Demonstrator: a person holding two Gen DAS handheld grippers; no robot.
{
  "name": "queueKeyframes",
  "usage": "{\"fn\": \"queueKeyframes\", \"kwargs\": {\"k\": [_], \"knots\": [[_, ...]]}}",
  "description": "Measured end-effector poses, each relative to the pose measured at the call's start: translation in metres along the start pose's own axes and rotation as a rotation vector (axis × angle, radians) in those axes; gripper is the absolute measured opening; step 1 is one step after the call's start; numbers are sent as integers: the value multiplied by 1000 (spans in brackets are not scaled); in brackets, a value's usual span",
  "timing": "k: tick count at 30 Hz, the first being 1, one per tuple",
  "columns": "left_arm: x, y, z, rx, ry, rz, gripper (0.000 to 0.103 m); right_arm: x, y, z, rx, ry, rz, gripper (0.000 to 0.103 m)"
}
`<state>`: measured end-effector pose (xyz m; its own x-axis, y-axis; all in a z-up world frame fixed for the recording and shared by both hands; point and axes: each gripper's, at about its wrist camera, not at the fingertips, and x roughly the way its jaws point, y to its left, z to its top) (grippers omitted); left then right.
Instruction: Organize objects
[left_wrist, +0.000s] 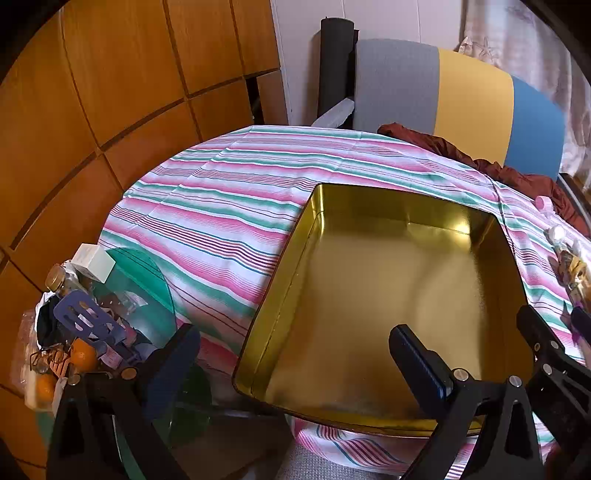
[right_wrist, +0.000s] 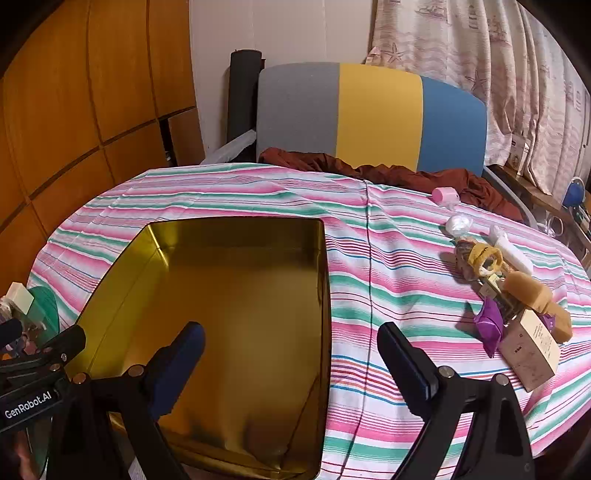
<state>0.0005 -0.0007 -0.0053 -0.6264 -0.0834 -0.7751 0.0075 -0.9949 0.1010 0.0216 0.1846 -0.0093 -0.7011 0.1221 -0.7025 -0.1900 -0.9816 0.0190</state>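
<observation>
An empty gold tin box (left_wrist: 369, 306) sits on the striped tablecloth; it also shows in the right wrist view (right_wrist: 236, 314). My left gripper (left_wrist: 295, 354) is open and empty, straddling the tin's left wall near its front. My right gripper (right_wrist: 291, 347) is open and empty over the tin's right wall. A cluster of small items lies at the table's right: a tan box (right_wrist: 530, 349), a purple wrapper (right_wrist: 489, 325), a tan sponge-like piece (right_wrist: 535, 299), a yellow ring (right_wrist: 484, 256), a pink cap (right_wrist: 445, 195) and a clear cap (right_wrist: 460, 223).
A green glass side table (left_wrist: 147, 280) at the left holds a white box (left_wrist: 94, 262), a jar, a purple spatula (left_wrist: 88, 321) and oranges (left_wrist: 83, 354). A maroon cloth (right_wrist: 369, 168) and a grey-yellow-blue chair back (right_wrist: 376, 114) stand behind the table. Wooden cabinets are on the left.
</observation>
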Motion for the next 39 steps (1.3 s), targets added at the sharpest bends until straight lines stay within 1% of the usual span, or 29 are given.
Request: {"fn": "queueKeyframes", "kwargs": {"k": [20,25,32,39], "knots": [[2,-6,-2,16,7,14,103,2,-7,-2,17,-3,25,96],[2,-7,-3,13,6,14,103,0,-8,-2,19,-15,32,96],[1,-13,-2,20,-13,6,103,-7,-14,-2,37,-39,59,96],[-3,-14,-2,25,-33,13,103,-9,-15,0,31,-45,67,96]]}}
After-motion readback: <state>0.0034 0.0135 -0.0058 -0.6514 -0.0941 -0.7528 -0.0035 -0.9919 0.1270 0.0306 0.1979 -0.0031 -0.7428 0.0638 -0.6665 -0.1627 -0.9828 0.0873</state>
